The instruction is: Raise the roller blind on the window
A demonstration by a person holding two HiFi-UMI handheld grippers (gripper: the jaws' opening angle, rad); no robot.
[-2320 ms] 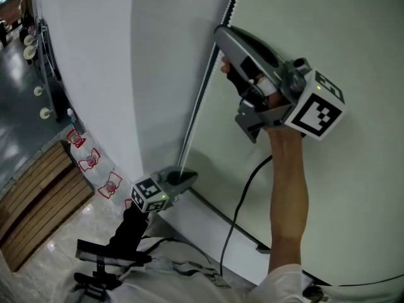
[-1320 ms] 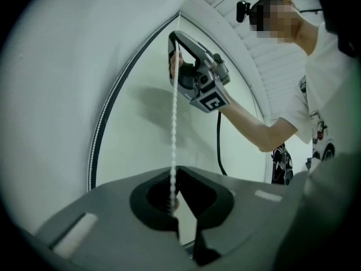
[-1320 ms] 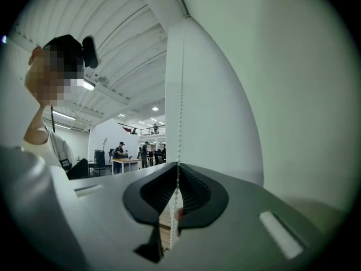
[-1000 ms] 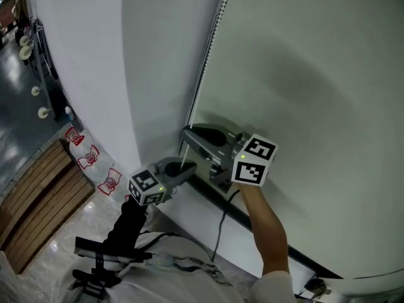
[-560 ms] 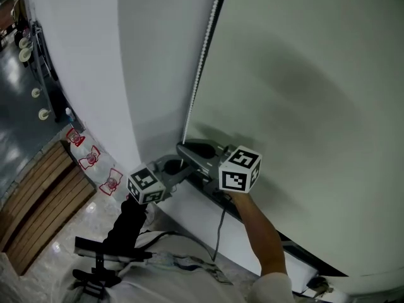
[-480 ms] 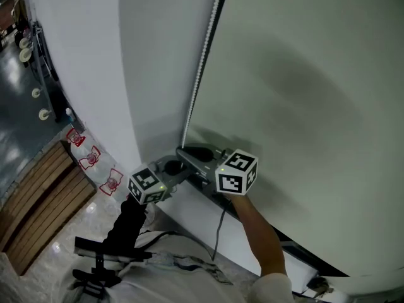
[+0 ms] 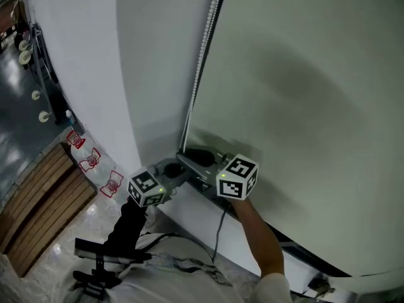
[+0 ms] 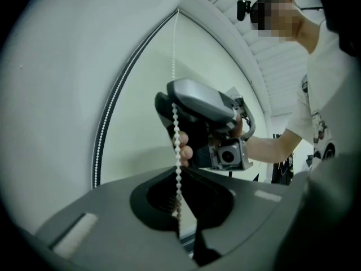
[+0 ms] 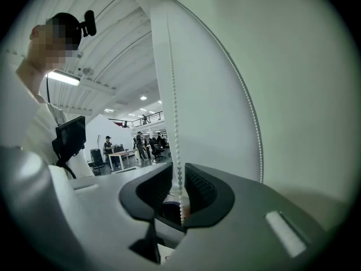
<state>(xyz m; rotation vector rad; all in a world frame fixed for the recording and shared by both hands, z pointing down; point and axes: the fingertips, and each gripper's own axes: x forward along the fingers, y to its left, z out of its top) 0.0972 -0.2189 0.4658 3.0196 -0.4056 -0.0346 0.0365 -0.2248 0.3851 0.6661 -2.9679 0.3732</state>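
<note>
The pale roller blind (image 7: 303,93) fills the right of the head view, with its white bead chain (image 7: 201,68) hanging down its left edge. My left gripper (image 7: 183,172) is low on the chain, shut on the bead chain (image 8: 178,145), which runs into its closed jaws (image 8: 179,192). My right gripper (image 7: 184,155) sits just above it, close to the blind. Its jaws have just been opening. In the right gripper view the bead chain (image 9: 175,123) hangs free in the gap of the right gripper (image 9: 179,192), clear of both pads.
A white curved wall (image 7: 82,74) stands left of the chain. The blind's dark bottom bar (image 7: 297,252) runs along the sill at lower right. A black cable (image 7: 218,232) hangs from the right gripper. Wooden boards (image 7: 38,201) lie on the floor far below.
The right gripper has come down along the chain from high on the blind to just above the left gripper, and its jaws have parted. The left gripper has kept its place.
</note>
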